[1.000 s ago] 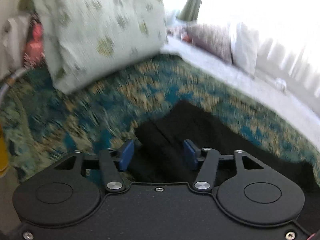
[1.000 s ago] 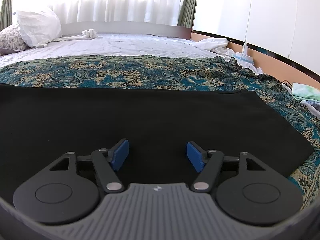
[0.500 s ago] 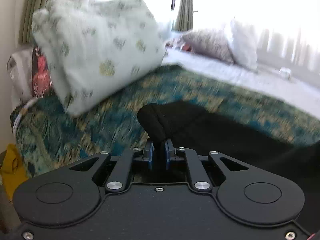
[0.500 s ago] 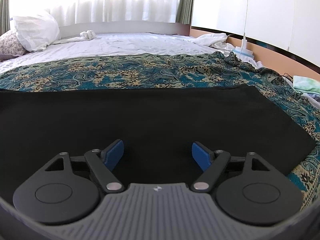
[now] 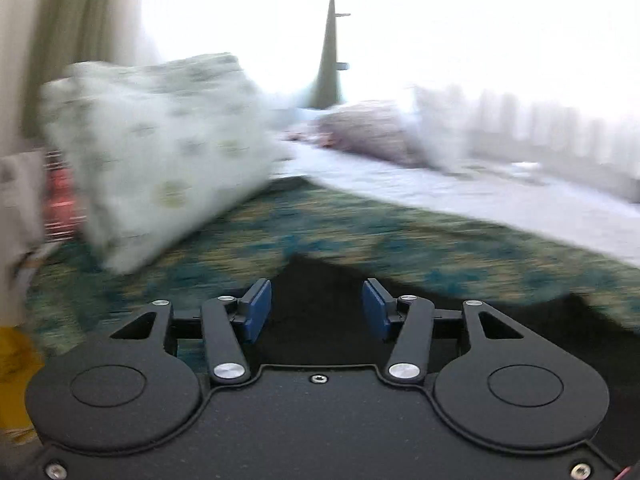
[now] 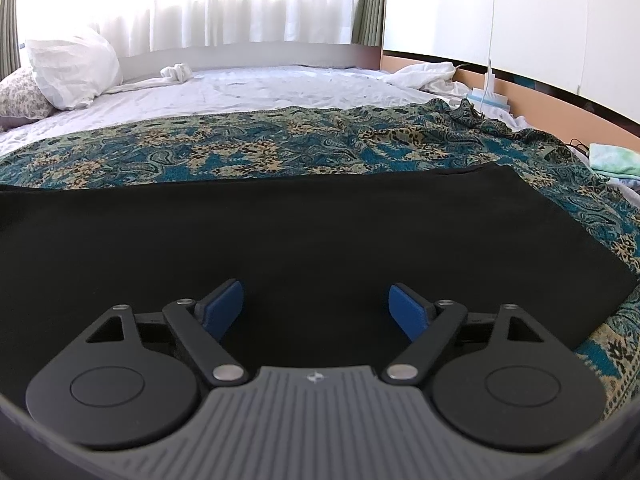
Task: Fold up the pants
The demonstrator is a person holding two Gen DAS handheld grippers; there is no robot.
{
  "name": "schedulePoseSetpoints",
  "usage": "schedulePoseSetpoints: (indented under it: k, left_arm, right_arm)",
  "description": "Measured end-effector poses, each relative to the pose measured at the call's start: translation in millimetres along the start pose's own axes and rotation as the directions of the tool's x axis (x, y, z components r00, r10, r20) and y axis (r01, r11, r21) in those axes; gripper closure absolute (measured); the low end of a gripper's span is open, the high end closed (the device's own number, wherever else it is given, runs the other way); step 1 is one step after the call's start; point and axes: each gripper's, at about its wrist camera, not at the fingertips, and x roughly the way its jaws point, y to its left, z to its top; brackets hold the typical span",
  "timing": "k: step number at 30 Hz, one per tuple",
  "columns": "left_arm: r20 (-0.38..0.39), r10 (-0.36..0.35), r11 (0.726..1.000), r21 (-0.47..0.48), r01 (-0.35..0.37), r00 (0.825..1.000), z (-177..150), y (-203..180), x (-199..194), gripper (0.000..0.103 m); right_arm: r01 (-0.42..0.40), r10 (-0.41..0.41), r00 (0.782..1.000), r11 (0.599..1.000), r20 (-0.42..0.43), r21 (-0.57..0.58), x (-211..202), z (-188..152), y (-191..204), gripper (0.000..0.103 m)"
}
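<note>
Black pants flat, long axis left-right, L tool & R tool spread, empty

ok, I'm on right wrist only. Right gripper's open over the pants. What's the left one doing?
Observer: Left gripper is open too, nothing between its blue pads.
Operator: Over the pants?
Observer: Yes, above a pointed edge of the black pants on the patterned blanket.
Operator: Anything near it I can't see?
Observer: A pale spotted pillow lies beyond it on the left; the view is motion-blurred.
</note>
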Motion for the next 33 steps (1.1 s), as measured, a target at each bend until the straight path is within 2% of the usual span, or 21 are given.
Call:
schedulePoseSetpoints:
  k: [3, 5, 7, 9, 10, 12, 13, 16, 20, 25, 29, 31, 33]
  left_arm:
    - [-0.035, -0.142, 0.990, 0.014, 0.143, 0.989, 6, -39, 1, 0.053]
    - [-0.061, -0.219, 0.974, 0.038, 0.221, 0.974, 5, -69, 6, 0.053]
    - [-0.102, -0.294, 0.950, 0.079, 0.303, 0.950, 0, -105, 14, 0.056]
    - [-0.178, -0.343, 0.926, 0.099, 0.364, 0.922, -8, -139, 30, 0.068]
    - [-0.215, -0.354, 0.919, 0.100, 0.381, 0.910, -12, -153, 38, 0.078]
    - [-0.278, -0.352, 0.913, 0.110, 0.393, 0.894, -20, -181, 59, 0.082]
    - [-0.294, -0.334, 0.916, 0.121, 0.381, 0.896, -23, -191, 69, 0.083]
    - [-0.314, -0.249, 0.940, 0.150, 0.307, 0.916, -32, -210, 103, 0.084]
    - [-0.316, -0.186, 0.963, 0.131, 0.237, 0.930, -35, -214, 136, 0.085]
    - [-0.287, -0.139, 0.969, 0.157, 0.190, 0.948, -37, -214, 150, 0.085]
    - [-0.259, -0.110, 0.961, 0.221, 0.169, 0.960, -42, -221, 149, 0.085]
    - [-0.254, -0.101, 0.958, 0.236, 0.163, 0.962, -43, -223, 149, 0.085]
    - [-0.252, -0.095, 0.956, 0.247, 0.159, 0.963, -43, -224, 148, 0.085]
  right_arm:
    - [-0.006, 0.006, 1.000, 1.000, 0.007, 0.004, -1, -1, -1, 0.013]
    - [-0.012, 0.012, 1.000, 1.000, 0.011, 0.007, -1, -2, -1, 0.012]
    - [-0.021, 0.021, 1.000, 1.000, 0.014, 0.012, -1, -3, -2, 0.011]
    - [-0.029, 0.029, 0.999, 0.999, 0.018, 0.015, 0, -3, -3, 0.010]
    - [-0.034, 0.034, 0.999, 0.999, 0.022, 0.017, 0, -4, -3, 0.010]
    - [-0.042, 0.042, 0.999, 0.999, 0.027, 0.020, 0, -5, -3, 0.009]
    - [-0.047, 0.046, 0.999, 0.999, 0.029, 0.022, 0, -5, -3, 0.008]
    - [-0.073, 0.072, 0.997, 0.997, 0.030, 0.027, 1, -5, -4, 0.004]
    - [-0.110, 0.109, 0.994, 0.993, 0.027, 0.030, 3, -5, -5, 0.000]
    - [-0.128, 0.127, 0.992, 0.991, 0.010, 0.046, 7, 0, -8, 0.000]
    - [-0.182, 0.185, 0.981, 0.982, -0.057, 0.048, 21, 19, -17, 0.000]
    - [-0.161, 0.163, 0.982, 0.986, -0.095, 0.037, 36, 34, -25, 0.000]
    - [-0.078, 0.078, 0.987, 0.997, -0.141, 0.006, 55, 47, -33, 0.000]
